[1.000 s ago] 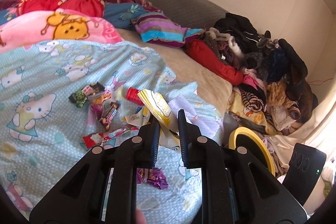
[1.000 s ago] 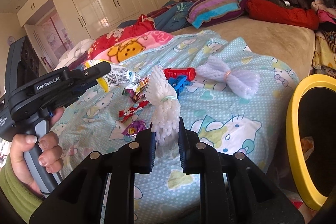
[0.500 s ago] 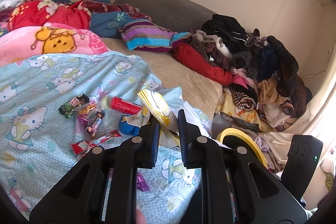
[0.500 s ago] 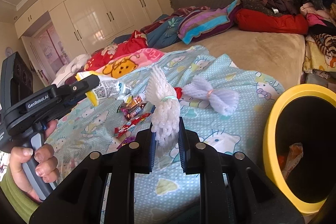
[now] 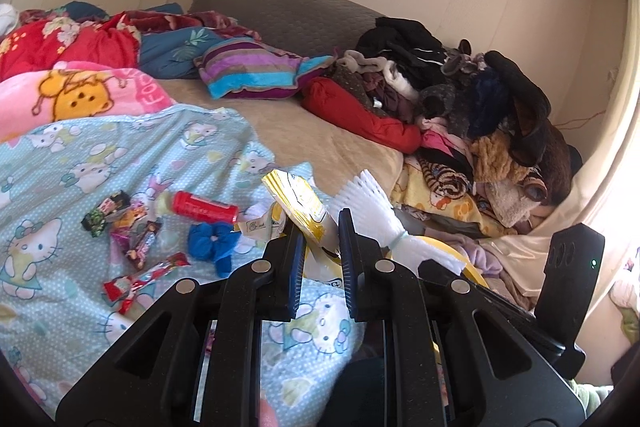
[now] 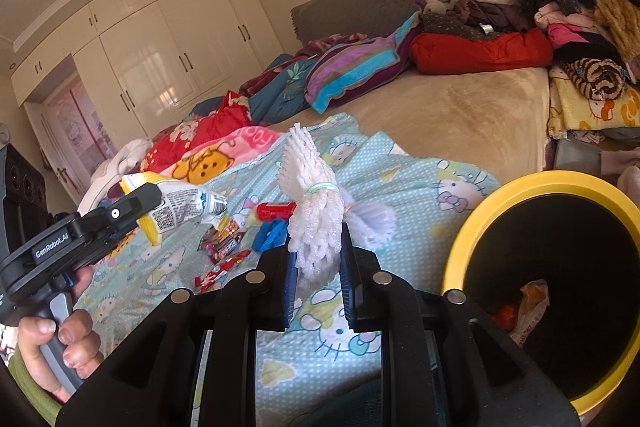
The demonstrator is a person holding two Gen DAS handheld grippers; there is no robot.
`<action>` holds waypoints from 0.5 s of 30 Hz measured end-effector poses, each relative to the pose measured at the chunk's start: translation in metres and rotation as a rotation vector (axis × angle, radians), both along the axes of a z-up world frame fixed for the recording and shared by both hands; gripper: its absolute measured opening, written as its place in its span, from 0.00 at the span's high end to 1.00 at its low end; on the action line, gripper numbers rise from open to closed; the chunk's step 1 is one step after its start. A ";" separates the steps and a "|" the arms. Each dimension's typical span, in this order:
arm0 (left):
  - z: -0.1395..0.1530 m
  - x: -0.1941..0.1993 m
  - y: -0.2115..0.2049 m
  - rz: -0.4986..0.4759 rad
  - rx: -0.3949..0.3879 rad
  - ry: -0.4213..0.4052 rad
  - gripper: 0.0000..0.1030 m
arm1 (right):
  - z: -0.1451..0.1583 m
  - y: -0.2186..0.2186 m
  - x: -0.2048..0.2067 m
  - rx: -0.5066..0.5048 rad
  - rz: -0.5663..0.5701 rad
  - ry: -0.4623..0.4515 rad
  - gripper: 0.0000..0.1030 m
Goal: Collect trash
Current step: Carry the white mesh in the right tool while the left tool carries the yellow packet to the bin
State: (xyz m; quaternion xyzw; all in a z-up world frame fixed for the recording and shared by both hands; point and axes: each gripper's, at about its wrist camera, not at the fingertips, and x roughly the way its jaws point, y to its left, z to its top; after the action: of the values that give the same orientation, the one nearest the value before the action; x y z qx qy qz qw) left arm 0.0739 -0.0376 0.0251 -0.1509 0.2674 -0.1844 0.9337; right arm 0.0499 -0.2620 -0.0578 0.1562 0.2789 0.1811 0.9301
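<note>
A white foam net [image 6: 314, 215] is being gripped by the right gripper [image 6: 316, 267] beside the yellow-rimmed bin [image 6: 472, 223], whose trash inside is being shown only by the right view. A yellow wrapper [image 5: 298, 205] is being clamped by the left gripper [image 5: 320, 247], marked "GenRobot.AI", above the candy-strewn blue sheet [image 5: 60, 155].

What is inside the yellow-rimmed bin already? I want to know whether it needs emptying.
In the yellow-rimmed bin, an orange-and-white wrapper and something red show low inside. The rest is dark, and the right gripper's body covers the near part.
</note>
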 end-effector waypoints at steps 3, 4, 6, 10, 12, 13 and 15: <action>0.002 0.000 -0.009 -0.017 0.008 -0.008 0.89 | 0.003 -0.009 0.000 0.002 -0.023 -0.009 0.83; 0.002 0.000 -0.013 -0.025 0.012 -0.010 0.89 | 0.003 -0.011 0.000 0.004 -0.029 -0.010 0.83; 0.003 0.001 -0.018 -0.034 0.017 -0.012 0.89 | 0.004 -0.017 0.000 0.012 -0.045 -0.011 0.83; 0.003 0.001 -0.030 -0.056 0.025 -0.016 0.89 | 0.005 -0.027 0.000 0.014 -0.070 -0.013 0.83; 0.003 0.002 -0.034 -0.066 0.028 -0.017 0.89 | 0.006 -0.033 0.001 0.016 -0.086 -0.015 0.83; 0.003 0.002 -0.036 -0.069 0.028 -0.017 0.89 | 0.006 -0.036 0.001 0.017 -0.092 -0.016 0.83; 0.003 0.001 -0.042 -0.079 0.028 -0.020 0.89 | 0.006 -0.041 0.002 0.013 -0.107 -0.017 0.83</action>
State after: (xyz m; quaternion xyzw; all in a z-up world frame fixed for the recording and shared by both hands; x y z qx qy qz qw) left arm 0.0753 -0.0794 0.0281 -0.1253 0.2663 -0.2191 0.9303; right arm 0.0517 -0.3034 -0.0517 0.1755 0.2609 0.1342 0.9398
